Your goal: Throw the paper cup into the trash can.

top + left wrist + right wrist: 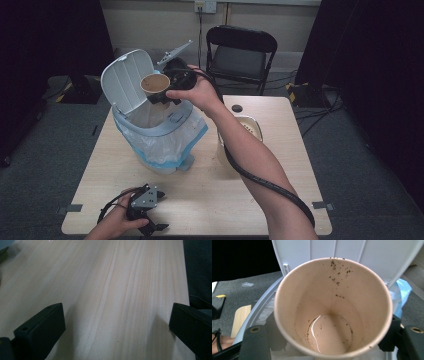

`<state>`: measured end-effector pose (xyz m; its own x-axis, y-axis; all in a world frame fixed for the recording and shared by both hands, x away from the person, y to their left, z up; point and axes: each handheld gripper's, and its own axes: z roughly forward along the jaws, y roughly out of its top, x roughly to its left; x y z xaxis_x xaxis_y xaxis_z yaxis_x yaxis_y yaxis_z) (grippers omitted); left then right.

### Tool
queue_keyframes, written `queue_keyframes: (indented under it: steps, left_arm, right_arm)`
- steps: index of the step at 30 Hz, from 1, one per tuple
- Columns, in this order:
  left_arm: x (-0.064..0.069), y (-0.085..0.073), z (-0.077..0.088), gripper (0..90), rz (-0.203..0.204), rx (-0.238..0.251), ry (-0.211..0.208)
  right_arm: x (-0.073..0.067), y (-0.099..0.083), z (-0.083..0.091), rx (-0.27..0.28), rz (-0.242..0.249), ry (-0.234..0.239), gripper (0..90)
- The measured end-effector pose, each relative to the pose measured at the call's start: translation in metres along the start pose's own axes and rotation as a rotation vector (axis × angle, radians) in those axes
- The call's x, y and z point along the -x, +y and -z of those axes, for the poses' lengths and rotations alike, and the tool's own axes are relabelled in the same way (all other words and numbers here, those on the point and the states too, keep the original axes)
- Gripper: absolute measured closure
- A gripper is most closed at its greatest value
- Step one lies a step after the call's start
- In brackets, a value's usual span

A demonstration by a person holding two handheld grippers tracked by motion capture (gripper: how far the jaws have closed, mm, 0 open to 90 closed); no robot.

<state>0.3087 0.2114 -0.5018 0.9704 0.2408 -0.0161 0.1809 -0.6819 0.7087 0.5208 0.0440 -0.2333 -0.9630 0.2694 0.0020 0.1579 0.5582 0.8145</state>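
Right tool [161,95] clamped on one paper cup [155,83], jaws narrow against its sides, held over the open bin [165,131] at the bench's [210,190] far-left area. Cup tilted; little liquid and dark specks inside [329,332]. Left tool [150,227] rests at near-left edge, jaws wide, empty. One bin, lid [125,80] up. Two tools.

The bin [160,135] stands at the worktop's [210,200] far left; the paper cup [155,83] hangs above it, a pot [250,131] to its right, a chair [241,57] behind.
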Motion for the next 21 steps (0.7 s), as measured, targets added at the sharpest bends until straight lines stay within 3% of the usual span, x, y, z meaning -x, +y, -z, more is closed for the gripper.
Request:
queue_keyframes:
  steps: [7, 9, 10, 21]
  left_arm:
    - [0.0, 0.0, 0.0, 0.0, 0.001, 0.004, -0.004]
    - [0.0, 0.0, 0.0, 0.0, 0.001, 0.002, -0.003]
    - [0.0, 0.0, 0.0, 0.0, 0.0, 0.0, 0.0]
    - [0.0, 0.0, 0.0, 0.0, 0.0, 0.003, -0.001]
  right_arm:
    - [-0.001, -0.001, -0.006, 0.004, -0.017, 0.003, 25.2]
    - [-0.001, -0.002, -0.006, 0.02, -0.046, -0.012, 15.0]
    - [-0.002, -0.002, -0.005, 0.018, -0.051, -0.02, 14.0]
    - [-0.007, -0.011, 0.02, 0.027, -0.055, -0.016, 14.4]
